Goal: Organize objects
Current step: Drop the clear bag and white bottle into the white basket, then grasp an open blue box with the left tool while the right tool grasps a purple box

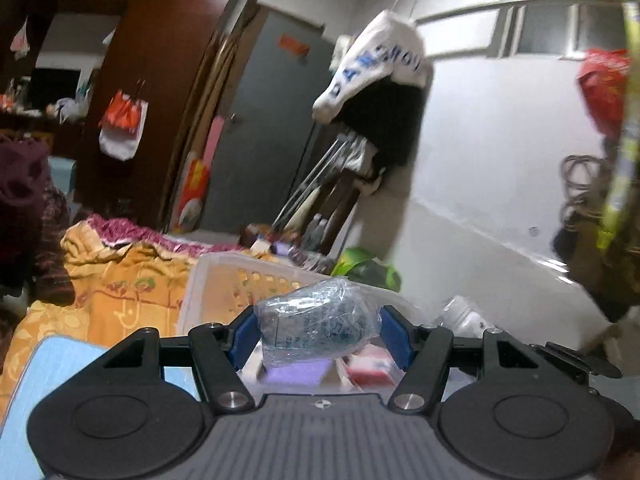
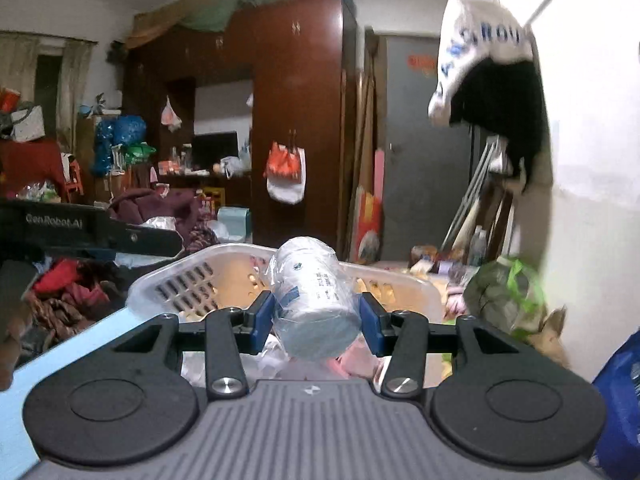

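Note:
My left gripper (image 1: 318,330) is shut on a crinkled clear plastic packet (image 1: 316,322) with dark print, held between its blue pads above a white slotted plastic basket (image 1: 224,276). My right gripper (image 2: 316,318) is shut on a plastic-wrapped white roll (image 2: 314,300) that lies lengthwise between its blue pads, also above the white basket (image 2: 176,284). Inside the basket I see pink and lilac items (image 1: 296,372) and crumpled wrappers (image 2: 272,356). The other gripper's dark body (image 2: 88,232) shows at the left of the right wrist view.
An orange patterned quilt (image 1: 120,284) covers the bed left of the basket. A light blue board (image 1: 52,364) lies at the near left. A green bag (image 2: 504,296) sits right of the basket by the white wall (image 1: 500,200). Clothes hang on the wall; a dark wardrobe (image 2: 296,100) stands behind.

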